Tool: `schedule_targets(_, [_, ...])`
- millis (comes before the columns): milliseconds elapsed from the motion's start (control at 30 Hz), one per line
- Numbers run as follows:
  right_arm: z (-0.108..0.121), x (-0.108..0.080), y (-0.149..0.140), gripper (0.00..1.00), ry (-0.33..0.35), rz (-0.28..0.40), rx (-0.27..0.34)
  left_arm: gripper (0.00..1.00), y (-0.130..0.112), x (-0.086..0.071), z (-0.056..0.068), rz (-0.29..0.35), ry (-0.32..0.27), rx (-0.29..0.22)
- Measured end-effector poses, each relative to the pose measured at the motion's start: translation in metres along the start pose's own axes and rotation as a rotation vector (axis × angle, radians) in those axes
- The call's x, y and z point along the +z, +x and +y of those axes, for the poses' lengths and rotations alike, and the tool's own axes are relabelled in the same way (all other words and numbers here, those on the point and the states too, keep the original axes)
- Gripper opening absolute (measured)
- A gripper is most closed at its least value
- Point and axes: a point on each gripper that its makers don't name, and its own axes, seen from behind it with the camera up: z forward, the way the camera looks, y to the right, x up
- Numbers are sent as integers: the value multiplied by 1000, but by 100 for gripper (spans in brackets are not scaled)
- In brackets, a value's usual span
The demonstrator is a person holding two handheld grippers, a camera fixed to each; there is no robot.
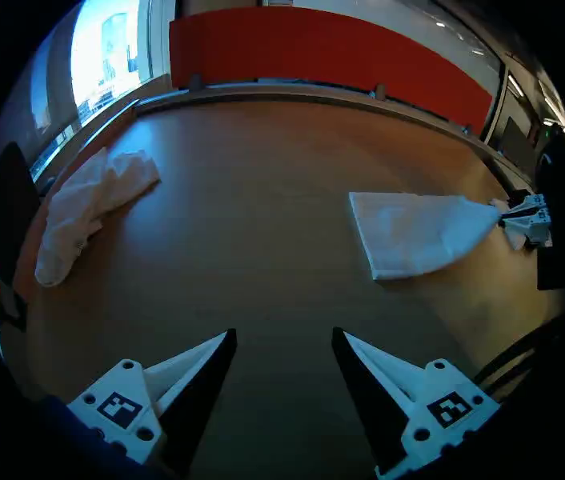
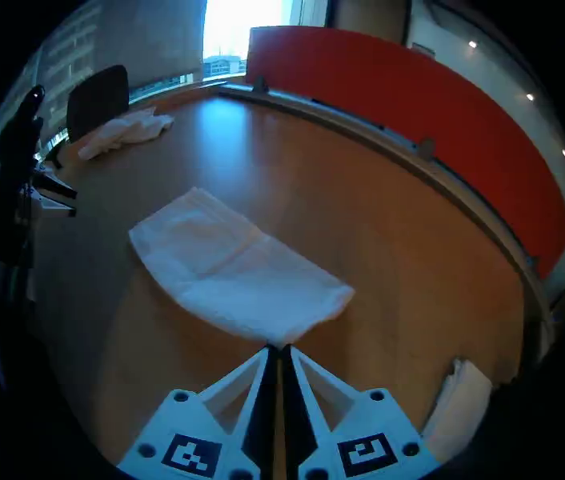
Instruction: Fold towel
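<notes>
A white towel, folded over, lies flat on the wooden table. My right gripper is shut on its near corner, with both fingers pressed together on the cloth. In the left gripper view the same towel tapers to a point where the right gripper pinches it. My left gripper hovers open over bare table, well short of the towel and with nothing between its fingers. The left gripper also shows far off at the left edge of the right gripper view.
A second, crumpled white towel lies near the table's far corner by the window. A red divider panel runs along the table's back edge. A dark chair stands behind. Another white cloth lies near the right gripper.
</notes>
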Motion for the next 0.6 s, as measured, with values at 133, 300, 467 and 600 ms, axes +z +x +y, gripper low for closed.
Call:
schedule_targets(133, [7,-12,13,5,-19,17,-26,88,2,0,1,3,-3,1])
schedule_targets(300, [13,-24,28,5,-34,39,-50,87,4,0,2,5,-5,5])
schedule_targets(467, [16,-31,37,5,-44,49,-68,88,5,-1,3,7,-6,9])
schedule_targets(600, [14,-31,40,5,-43,51,-84,88,6,-1,3,8,-7,9])
